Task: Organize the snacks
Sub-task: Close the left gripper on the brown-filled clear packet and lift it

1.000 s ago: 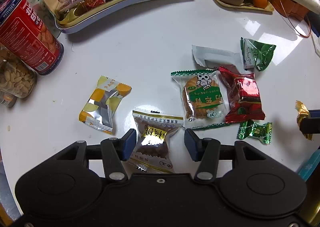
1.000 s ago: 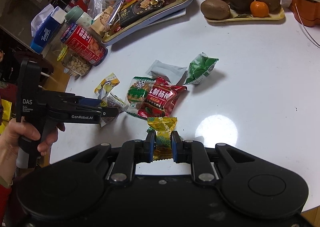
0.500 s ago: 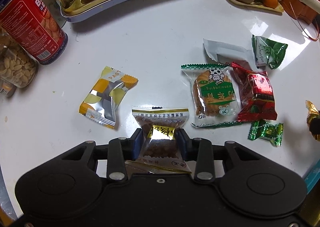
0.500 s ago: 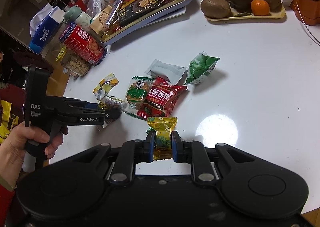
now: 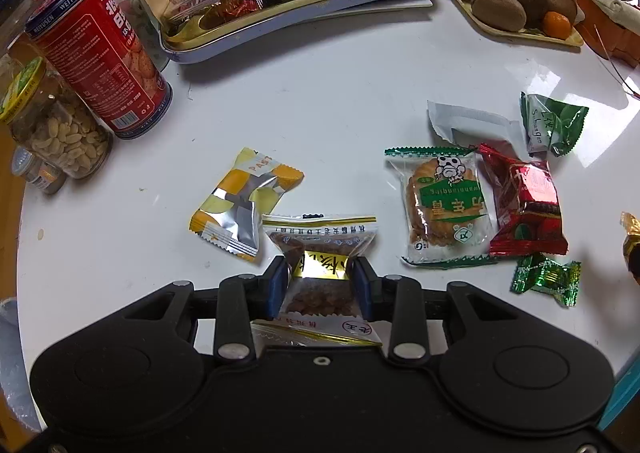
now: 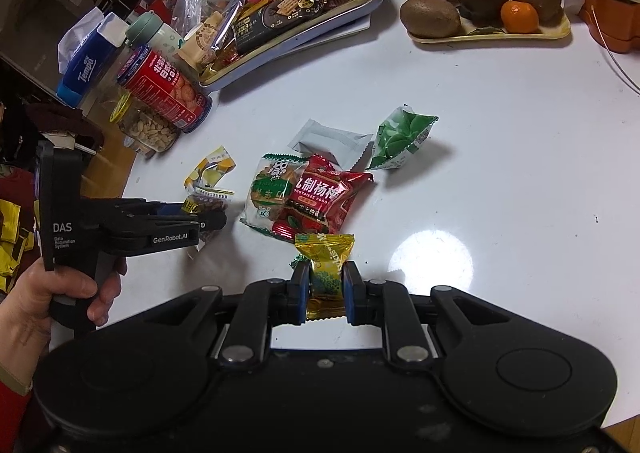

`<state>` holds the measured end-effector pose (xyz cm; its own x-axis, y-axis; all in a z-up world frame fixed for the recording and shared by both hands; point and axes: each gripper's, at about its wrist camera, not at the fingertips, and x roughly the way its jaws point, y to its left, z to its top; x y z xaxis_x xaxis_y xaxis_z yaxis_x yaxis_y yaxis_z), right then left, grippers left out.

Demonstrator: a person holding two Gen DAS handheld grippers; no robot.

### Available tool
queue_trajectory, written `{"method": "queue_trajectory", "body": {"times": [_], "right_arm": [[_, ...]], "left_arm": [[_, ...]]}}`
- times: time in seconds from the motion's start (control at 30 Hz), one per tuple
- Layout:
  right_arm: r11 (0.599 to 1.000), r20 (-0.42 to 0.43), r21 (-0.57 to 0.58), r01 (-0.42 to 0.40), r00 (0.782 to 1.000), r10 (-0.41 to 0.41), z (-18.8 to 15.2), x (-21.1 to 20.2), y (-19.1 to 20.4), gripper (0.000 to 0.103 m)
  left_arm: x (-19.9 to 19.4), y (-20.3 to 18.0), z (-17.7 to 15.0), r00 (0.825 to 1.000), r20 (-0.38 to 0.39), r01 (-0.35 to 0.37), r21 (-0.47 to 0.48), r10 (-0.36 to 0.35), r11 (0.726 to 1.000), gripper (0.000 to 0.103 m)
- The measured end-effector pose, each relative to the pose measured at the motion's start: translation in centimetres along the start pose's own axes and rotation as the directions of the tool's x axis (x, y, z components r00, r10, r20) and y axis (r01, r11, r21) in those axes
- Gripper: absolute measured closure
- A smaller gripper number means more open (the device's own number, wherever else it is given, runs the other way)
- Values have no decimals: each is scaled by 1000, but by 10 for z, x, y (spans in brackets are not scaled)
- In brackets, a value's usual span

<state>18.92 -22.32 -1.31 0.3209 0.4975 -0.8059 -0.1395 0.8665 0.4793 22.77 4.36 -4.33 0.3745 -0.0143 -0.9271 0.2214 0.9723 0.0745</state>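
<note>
My left gripper (image 5: 320,278) is shut on a clear brown snack packet with a gold label (image 5: 320,245), lifted a little off the white table (image 5: 320,105). It also shows in the right wrist view (image 6: 206,209). My right gripper (image 6: 325,285) is shut on a gold candy packet (image 6: 325,257) and holds it above the table. Loose on the table lie a yellow-silver packet (image 5: 244,201), a green-edged cookie packet (image 5: 444,205), a red packet (image 5: 524,205), a small green candy (image 5: 546,279), a white sachet (image 5: 472,123) and a green-white packet (image 5: 550,123).
A gold snack tray (image 5: 304,1) full of packets stands at the back. A red biscuit can (image 5: 100,53) and a peanut jar (image 5: 56,129) stand at the left edge. A fruit tray (image 5: 516,31) is at the back right.
My left gripper has closed on the brown packet and raised it slightly. My right gripper has kept its hold on the gold candy and stayed nearly in place.
</note>
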Motion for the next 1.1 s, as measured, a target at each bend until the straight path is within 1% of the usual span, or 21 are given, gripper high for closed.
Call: {"method": "queue_trajectory", "body": {"times": [0.53,1.1], "right_arm": [[1000,6,-8,21,1000,-21,0,1,0,84],[999,9,-9,40,999,-40,-5,3,1,84]], "left_arm": [[-10,-7,-4,998,36,-45,1,45,999,59],[-19,-7,-12,995,64,-68,-50,71,996,60]]}}
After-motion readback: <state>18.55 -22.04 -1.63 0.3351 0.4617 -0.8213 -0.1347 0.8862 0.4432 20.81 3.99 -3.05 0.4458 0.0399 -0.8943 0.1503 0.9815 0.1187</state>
